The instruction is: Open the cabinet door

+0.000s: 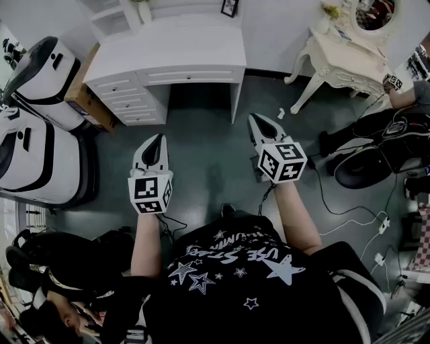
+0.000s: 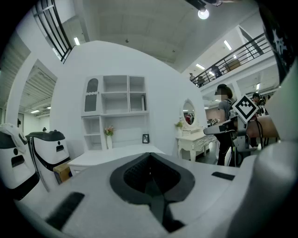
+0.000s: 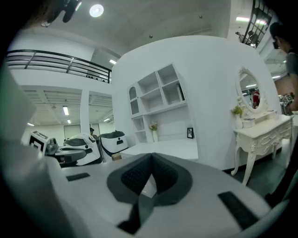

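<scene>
Though short of desk edge (image 1: pixel 195 66), left gripper (image 1: pixel 160 137), right gripper (image 1: pixel 254 117) over floor (image 1: pixel 208 158).

White left claw (image 1: pixel 160 138); white desk (image 1: pixel 168 50); dark floor (image 1: pixel 208 154); black star-printed shirt (image 1: pixel 248 285)

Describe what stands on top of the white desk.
A framed picture, a flower vase and a shelf unit stand at the desk's back. Drawers hide their contents.

White print on the black T-shirt (image 1: pixel 236 285), upside down, not legible
</scene>
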The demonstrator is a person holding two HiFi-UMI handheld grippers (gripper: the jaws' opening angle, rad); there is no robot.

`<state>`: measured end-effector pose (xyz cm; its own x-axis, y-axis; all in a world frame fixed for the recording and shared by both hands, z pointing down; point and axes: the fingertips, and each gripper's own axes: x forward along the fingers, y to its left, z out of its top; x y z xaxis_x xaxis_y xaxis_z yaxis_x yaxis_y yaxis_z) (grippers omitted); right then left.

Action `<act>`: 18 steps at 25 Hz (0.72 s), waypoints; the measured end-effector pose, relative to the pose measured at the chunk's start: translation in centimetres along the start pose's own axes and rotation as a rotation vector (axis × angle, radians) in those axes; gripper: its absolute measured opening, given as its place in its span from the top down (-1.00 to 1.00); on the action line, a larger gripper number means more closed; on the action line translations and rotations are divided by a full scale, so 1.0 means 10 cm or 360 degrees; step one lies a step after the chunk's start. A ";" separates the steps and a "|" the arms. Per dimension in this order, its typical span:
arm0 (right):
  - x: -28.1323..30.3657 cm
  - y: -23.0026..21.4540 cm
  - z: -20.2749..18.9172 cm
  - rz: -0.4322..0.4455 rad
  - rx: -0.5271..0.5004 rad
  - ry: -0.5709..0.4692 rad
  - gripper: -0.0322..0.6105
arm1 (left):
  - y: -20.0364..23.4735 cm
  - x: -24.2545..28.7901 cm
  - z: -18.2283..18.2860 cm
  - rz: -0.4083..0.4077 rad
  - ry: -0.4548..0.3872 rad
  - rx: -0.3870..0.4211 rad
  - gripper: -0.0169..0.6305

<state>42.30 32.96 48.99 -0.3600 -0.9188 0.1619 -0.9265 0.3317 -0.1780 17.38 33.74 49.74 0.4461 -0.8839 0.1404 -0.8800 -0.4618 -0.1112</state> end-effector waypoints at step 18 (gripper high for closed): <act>0.20 -0.69 0.05 0.0098 0.0051 -0.0039 0.88 | -0.19 0.36 0.10 0.0171 -0.0016 -0.0067 0.92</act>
<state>47.99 28.71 50.08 -0.4130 -0.9020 0.1261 -0.8985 0.3809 -0.2181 20.87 31.35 49.51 0.3503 -0.9289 0.1198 -0.9288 -0.3611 -0.0836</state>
